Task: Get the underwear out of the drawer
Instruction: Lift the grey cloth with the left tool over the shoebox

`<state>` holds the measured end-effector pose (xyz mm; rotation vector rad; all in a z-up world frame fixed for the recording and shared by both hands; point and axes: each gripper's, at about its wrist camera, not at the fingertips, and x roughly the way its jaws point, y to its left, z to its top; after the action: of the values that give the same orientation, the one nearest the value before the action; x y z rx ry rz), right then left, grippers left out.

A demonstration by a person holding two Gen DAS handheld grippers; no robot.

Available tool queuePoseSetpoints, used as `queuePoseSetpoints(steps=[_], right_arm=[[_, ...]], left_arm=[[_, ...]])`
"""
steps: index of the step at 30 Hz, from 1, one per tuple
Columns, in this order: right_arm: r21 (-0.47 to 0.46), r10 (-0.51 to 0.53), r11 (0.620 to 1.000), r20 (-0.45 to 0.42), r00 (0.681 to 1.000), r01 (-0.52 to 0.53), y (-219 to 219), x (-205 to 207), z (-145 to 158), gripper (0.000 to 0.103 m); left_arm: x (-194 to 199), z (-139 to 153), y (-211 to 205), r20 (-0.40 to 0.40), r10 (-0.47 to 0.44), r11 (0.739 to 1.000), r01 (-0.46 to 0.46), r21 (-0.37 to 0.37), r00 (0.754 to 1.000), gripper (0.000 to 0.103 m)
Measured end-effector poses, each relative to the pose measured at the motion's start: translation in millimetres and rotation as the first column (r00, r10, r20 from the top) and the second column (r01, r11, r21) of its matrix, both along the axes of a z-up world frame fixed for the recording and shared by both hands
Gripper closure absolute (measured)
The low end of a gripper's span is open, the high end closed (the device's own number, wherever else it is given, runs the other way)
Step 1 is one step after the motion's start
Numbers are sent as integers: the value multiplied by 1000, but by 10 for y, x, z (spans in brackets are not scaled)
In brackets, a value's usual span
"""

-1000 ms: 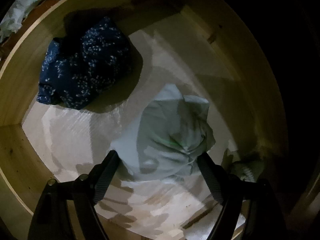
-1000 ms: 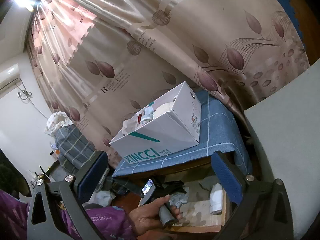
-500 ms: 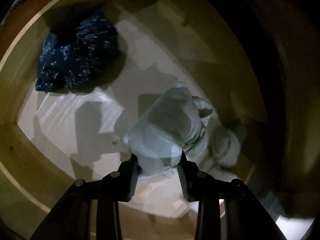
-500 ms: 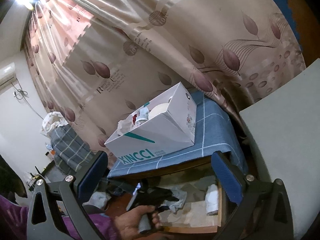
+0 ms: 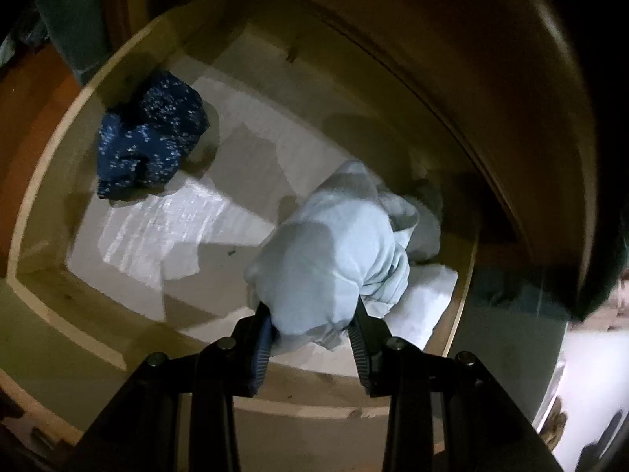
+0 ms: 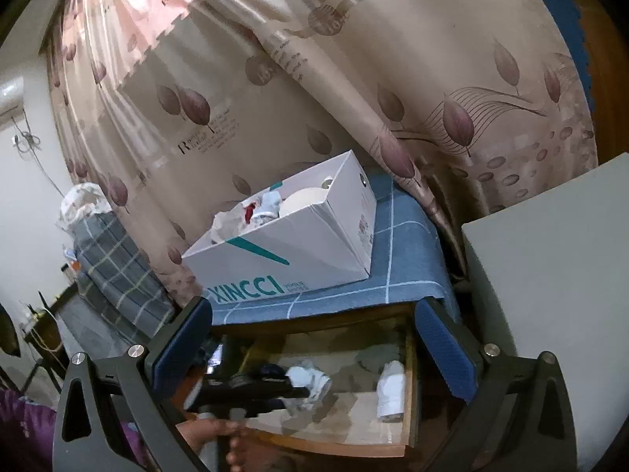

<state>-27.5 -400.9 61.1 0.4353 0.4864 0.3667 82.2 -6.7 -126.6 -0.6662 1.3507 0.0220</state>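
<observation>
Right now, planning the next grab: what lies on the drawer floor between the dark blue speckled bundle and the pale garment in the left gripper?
Nothing: the left wrist view shows only bare white drawer floor between the dark blue bundle and the pale garment in the left gripper.

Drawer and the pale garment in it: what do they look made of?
Drawer: apparently unfinished light wood, matte, faint grain and knots; the floor seems lined with white paper. Pale garment: soft light-blue fabric, probably cotton knit, crumpling between the left gripper fingers.

both grippers (image 5: 310, 338) (image 6: 310, 350) are black frames with silver screws and ribbed blue pads (image 6: 444, 350), and there's a purple sleeve (image 6: 23, 432) down low.
</observation>
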Motion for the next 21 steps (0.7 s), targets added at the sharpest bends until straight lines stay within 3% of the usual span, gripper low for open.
queuePoseSetpoints(steps=[9, 21], right_arm=[[-61, -13, 998, -16, 1000, 12, 61, 30, -15, 0], [-99, -23, 995, -27, 999, 20, 92, 45, -24, 0]], left_arm=[[-216, 254, -3, 92, -125, 989, 116, 94, 988, 68], [-565, 691, -194, 212, -315, 939, 271, 213, 925, 68]])
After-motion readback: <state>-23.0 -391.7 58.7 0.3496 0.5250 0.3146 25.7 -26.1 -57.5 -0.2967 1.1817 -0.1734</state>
